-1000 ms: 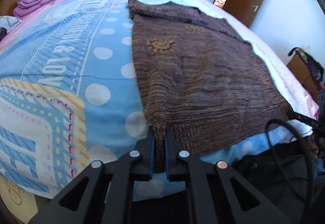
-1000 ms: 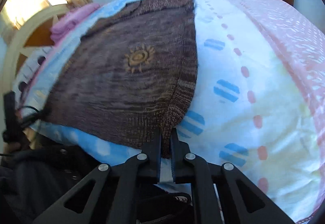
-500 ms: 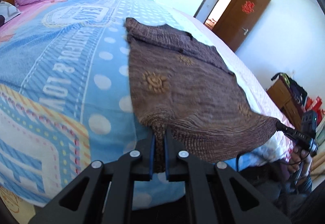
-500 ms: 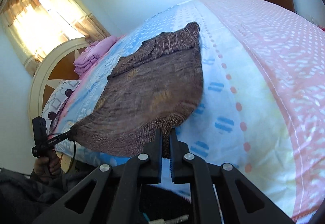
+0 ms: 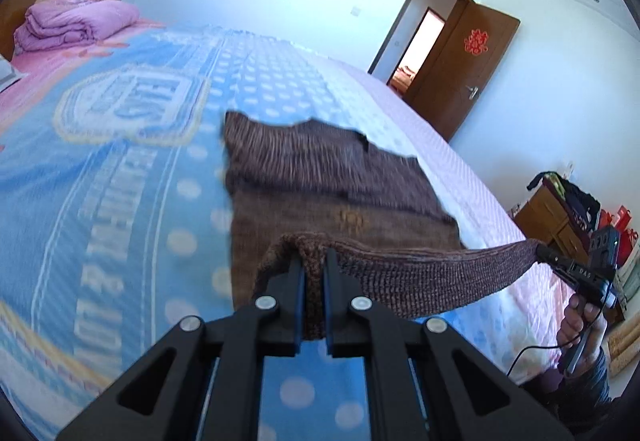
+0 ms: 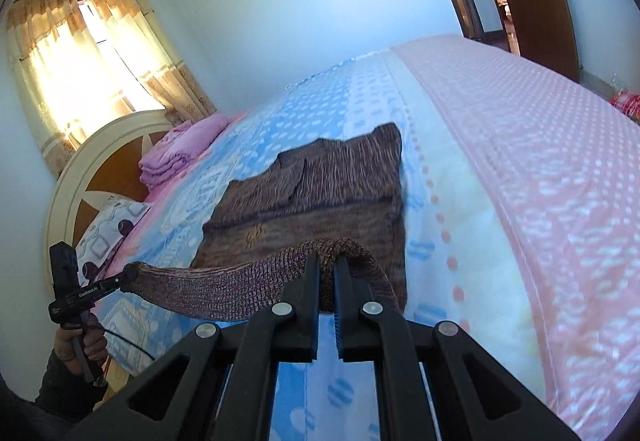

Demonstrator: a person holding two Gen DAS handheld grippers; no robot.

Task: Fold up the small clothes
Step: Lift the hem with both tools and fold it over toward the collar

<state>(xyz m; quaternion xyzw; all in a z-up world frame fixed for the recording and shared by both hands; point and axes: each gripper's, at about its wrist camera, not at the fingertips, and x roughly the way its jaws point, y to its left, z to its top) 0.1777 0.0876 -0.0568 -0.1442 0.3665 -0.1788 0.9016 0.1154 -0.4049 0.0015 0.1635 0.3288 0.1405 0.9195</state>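
Observation:
A brown knit sweater [image 5: 312,177] lies on the bed, its far part flat with the sleeves folded across it. My left gripper [image 5: 313,261] is shut on the left corner of the sweater's ribbed hem. My right gripper [image 6: 326,265] is shut on the right corner of that hem. The hem [image 5: 420,273] hangs stretched in the air between the two grippers, lifted above the bed. The sweater also shows in the right wrist view [image 6: 320,185]. The right gripper shows at the right of the left wrist view [image 5: 540,251].
The bed [image 5: 120,161] has a blue, white and pink patterned cover. Folded pink bedding [image 5: 72,25] lies by the headboard [image 6: 96,169]. A brown door [image 5: 460,65] stands open at the far right. A wooden cabinet [image 5: 556,221] with bags stands beside the bed.
Both grippers have lifted the hem off the bed and carried it forward over the sweater's body. The sweater's visible flat part has shortened.

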